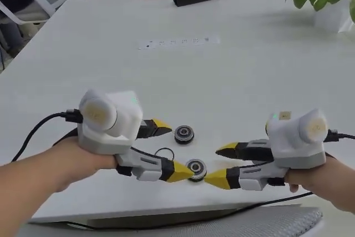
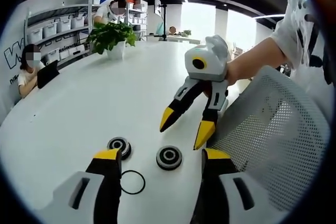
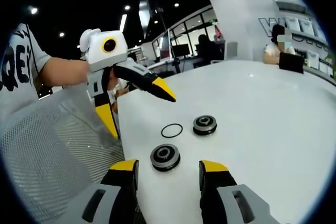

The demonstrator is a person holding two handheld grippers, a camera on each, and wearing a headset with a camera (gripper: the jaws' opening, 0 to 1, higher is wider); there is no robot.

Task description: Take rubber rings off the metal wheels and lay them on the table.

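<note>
Counter [image 1: 238, 81] white, work sits at near edge. L gripper [image 1: 175, 149] & R gripper [image 1: 213, 164] both wide open, nothing held, tips pointing at each other. Near metal wheel [image 1: 196, 167] lies flat, axle up, btwn the two sets of tips, straight ahead inside each gripper's jaws in both gripper views. L looks a shade closer; lower tip just beside wheel or touching, can't tell. Far wheel [image 1: 184, 134] just beyond. One loose rubber ring [image 1: 163, 152] flat on counter by L jaws. Wheel rims dark, so unclear which wheel has a ring on
</note>
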